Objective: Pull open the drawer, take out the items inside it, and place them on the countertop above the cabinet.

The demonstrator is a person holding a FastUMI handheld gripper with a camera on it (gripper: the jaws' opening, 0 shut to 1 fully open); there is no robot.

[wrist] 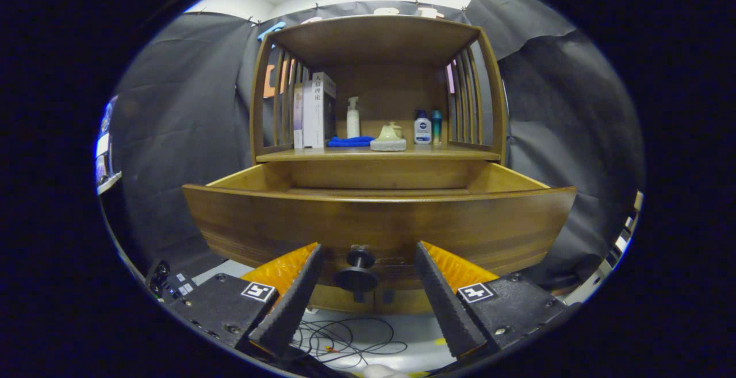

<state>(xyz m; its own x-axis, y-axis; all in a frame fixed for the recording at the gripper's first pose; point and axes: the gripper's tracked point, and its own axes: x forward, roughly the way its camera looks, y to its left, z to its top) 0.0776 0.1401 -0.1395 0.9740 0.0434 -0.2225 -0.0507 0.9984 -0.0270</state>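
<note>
A wooden cabinet stands ahead of me with its drawer (379, 220) pulled out toward me. The drawer's dark round knob (359, 268) sits between my two fingers, which stand apart on either side without touching it. My gripper (368, 297) is open. The drawer's front panel hides what lies inside; I see just the top of its inner walls. Above the drawer is the countertop (322, 155), a shelf under a wooden roof with slatted sides.
On the countertop stand books (313, 110) at the left, a white pump bottle (352, 118), a blue cloth (351, 141), a pale ceramic piece (389, 137) and two small bottles (428, 128). Loose cables (345, 340) lie on the floor below the drawer.
</note>
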